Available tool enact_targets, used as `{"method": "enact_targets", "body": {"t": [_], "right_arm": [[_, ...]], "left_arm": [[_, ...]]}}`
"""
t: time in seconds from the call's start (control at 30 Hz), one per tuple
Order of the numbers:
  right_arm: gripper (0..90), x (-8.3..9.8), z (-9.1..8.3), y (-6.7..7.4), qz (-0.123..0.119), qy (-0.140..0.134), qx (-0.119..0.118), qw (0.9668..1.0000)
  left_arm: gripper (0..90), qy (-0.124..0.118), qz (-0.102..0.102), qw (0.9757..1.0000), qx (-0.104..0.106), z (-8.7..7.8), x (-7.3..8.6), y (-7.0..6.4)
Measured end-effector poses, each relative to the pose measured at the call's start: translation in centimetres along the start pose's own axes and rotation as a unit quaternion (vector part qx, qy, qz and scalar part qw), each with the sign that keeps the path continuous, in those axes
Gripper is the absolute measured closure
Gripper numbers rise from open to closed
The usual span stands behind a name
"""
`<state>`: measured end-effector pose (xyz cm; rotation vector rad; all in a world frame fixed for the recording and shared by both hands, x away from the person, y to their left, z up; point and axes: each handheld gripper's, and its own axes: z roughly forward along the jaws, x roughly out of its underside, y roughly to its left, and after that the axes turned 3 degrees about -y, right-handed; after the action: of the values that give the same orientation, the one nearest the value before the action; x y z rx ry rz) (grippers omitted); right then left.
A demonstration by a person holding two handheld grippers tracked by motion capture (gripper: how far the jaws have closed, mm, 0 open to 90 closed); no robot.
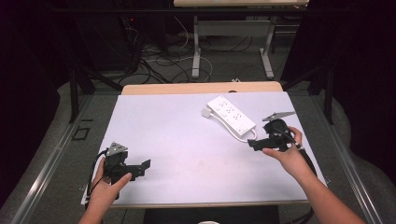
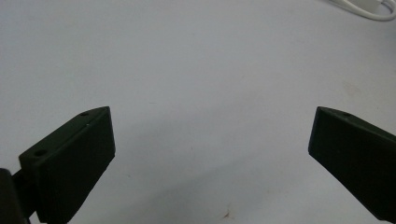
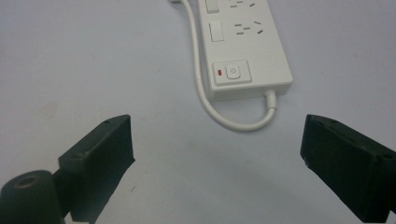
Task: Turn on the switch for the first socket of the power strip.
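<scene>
I am holding the right gripper [image 1: 256, 143] just in front of the near end of the one white power strip [image 1: 231, 114], which is lying diagonally on the right half of the white table surface [image 1: 177, 140]. In the right gripper view its jaws are standing wide apart with nothing between them, and the strip's switch end [image 3: 231, 72] is sitting just beyond them, apart from both; a small red mark is showing beside that switch. The strip's white cable [image 3: 233, 122] is looping out of that end and curving back along its side, nearest the jaws but not touching them. A small white plug [image 1: 206, 113] is resting at the strip's far end. I am keeping the left gripper [image 1: 145, 164] well apart, near the table's front left edge, jaws also spread wide over bare surface. I am counting one strip, one cable, two grippers.
</scene>
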<state>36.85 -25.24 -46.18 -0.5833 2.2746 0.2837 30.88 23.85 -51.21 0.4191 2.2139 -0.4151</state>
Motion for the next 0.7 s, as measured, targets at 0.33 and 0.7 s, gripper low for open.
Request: {"method": "enact_targets", "body": {"t": [0.33, 0.7], "right_arm": [[0.0, 2.1, -1.2, -0.1, 0.012, -0.008, 0.004, 0.9999], [0.0, 4.5, -1.9, -0.2, 0.038, -0.029, -0.013, 0.9988]], "left_arm": [[0.4, 0.004, -0.004, 1.0000, 0.006, 0.0, 0.0, -0.1], [0.4, -0.001, -0.004, 1.0000, 0.004, 0.1, 0.1, -0.3]]}}
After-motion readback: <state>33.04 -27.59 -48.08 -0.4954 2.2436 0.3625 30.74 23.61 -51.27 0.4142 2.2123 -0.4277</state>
